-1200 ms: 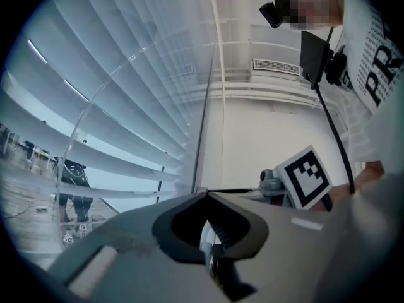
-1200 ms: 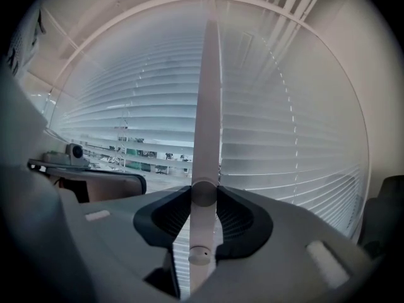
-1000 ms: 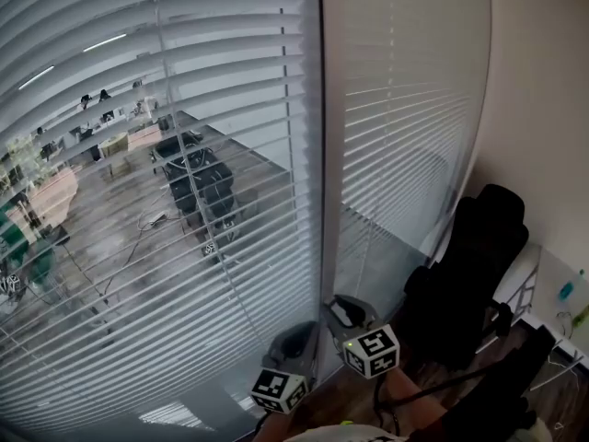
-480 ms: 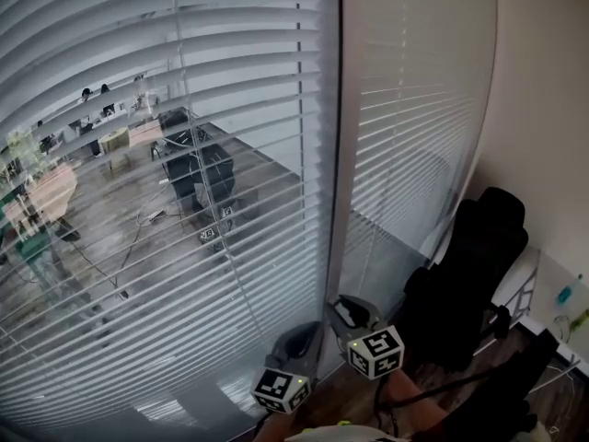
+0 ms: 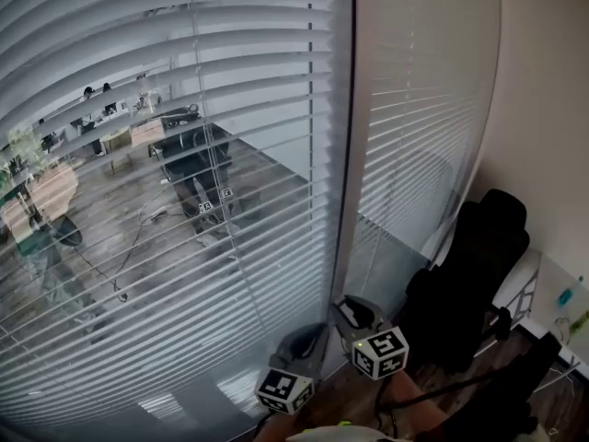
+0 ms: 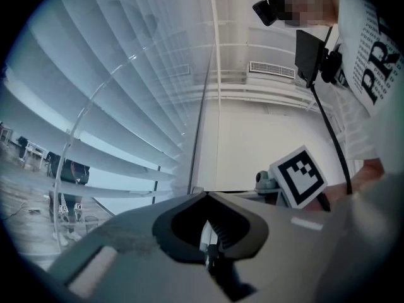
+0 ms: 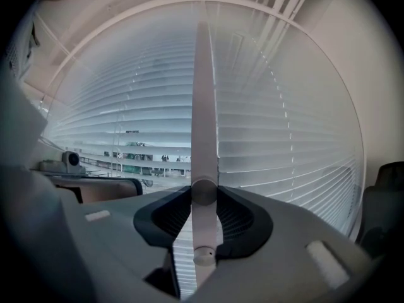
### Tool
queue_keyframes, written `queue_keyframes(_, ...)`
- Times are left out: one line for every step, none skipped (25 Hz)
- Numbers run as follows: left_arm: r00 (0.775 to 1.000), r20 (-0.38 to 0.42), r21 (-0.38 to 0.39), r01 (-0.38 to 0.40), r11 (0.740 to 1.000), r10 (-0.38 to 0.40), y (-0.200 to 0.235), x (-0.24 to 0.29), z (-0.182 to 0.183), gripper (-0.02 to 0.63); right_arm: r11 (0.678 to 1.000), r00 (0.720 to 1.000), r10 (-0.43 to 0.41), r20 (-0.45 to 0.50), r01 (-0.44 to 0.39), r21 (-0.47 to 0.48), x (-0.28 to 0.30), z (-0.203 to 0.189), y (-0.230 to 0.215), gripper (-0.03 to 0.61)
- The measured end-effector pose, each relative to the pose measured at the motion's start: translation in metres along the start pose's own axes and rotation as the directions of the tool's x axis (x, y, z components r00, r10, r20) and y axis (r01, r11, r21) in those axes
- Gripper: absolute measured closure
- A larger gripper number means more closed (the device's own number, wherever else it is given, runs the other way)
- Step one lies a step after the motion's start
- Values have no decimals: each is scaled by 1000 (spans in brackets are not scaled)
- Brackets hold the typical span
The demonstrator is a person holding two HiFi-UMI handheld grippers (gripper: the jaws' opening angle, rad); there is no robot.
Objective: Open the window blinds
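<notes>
Right gripper (image 7: 204, 193) clamping smooth cylindrical wand (image 7: 203, 100) (ribbed pads (image 7: 236, 217)), slatted blinds (image 7: 290, 150)

blind slats (image 5: 138, 26) smooth, faintly glossy; wand (image 7: 203, 106) matt plastic.

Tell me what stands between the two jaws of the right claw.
A pale upright rod of the blinds stands there, and the jaws of the right claw grip it near its lower end. This shows in the right gripper view.

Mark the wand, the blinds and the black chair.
wand (image 7: 204, 106): right gripper view, middle of its shaft.
blinds (image 5: 138, 53): head view, an upper slat.
chair (image 5: 477, 256): head view, its backrest.
</notes>
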State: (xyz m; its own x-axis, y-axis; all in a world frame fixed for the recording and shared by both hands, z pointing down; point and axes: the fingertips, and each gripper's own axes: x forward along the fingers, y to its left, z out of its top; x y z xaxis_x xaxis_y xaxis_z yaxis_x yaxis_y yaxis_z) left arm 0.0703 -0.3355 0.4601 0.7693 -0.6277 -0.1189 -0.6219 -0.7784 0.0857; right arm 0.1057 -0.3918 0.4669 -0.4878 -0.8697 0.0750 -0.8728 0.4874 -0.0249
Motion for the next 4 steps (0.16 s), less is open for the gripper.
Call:
queue_keyframes(1000,-1,1,1,1000,-1,0,0,0,617,1000,1000,-1,-1,1,1,0,0,0,457)
queue_keyframes(1000,-1,0,3,1000,-3,-1,-1,0,617,1000,1000,-2,-2,2,3,-1,0,1,456)
queue_keyframes(1000,0,0,4,1000,-4,-1,-2,0,617,1000,1000,-3,-2,3,4,-1,-1,1,457)
queue_keyframes(1000,0,-1,5,1000,-5,-1,-2,0,617,1000,1000,-4,-3,4,6,-1,-1,1,457)
